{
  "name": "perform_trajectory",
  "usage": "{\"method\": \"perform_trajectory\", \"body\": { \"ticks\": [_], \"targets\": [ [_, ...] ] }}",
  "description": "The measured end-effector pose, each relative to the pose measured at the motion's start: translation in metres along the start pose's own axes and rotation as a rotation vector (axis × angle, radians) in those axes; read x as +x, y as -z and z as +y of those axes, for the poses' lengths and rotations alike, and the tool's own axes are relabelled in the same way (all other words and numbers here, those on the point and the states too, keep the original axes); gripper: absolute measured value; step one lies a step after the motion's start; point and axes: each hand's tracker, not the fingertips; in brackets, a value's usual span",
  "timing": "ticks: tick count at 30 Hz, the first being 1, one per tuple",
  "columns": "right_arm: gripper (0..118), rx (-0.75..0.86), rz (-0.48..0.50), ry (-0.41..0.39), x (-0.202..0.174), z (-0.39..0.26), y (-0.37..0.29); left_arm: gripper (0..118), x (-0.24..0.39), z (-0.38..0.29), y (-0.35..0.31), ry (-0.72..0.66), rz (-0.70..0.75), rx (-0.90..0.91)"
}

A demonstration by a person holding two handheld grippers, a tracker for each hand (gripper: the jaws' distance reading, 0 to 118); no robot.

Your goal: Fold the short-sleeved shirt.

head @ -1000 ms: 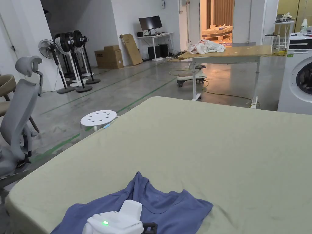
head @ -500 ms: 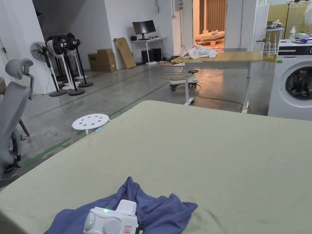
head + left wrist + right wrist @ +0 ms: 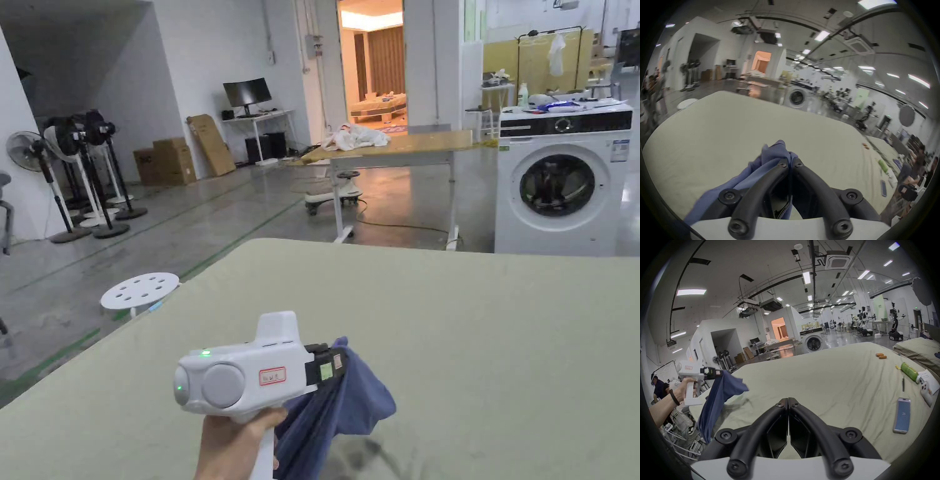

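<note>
One blue short-sleeved shirt [image 3: 718, 395] hangs bunched from the left gripper [image 3: 790, 162], whose jaws are pressed together on the cloth, lifted above the near left part of the pale green bed surface [image 3: 475, 325]. The right gripper [image 3: 788, 400] has its jaws closed on nothing, low over the bed. Most of the surface lies bare towards its far edge. Near the right edge lie one phone [image 3: 902, 415], one green bottle [image 3: 908, 371] and one pen [image 3: 903, 383]. Beyond the bed stand a washing machine [image 3: 559, 181] and a white stool [image 3: 140, 290].
</note>
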Motion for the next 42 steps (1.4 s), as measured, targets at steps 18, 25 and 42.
{"method": "perform_trajectory", "body": {
  "ticks": [18, 25, 42],
  "targets": [
    [0, 0.046, -0.363, 0.037, 0.071, 0.003, -0.094, 12, 0.362, -0.278, 0.115, 0.365, -0.789, -0.539],
    [0, 0.052, -0.329, 0.015, 0.062, 0.003, -0.087, 48, 0.309, -0.22, 0.06, 0.283, -0.668, -0.259],
    [0, 0.137, 0.005, -0.151, 0.016, 0.012, -0.048, 15, 0.158, -0.144, -0.199, 0.498, 0.142, 0.43]
  ]
}}
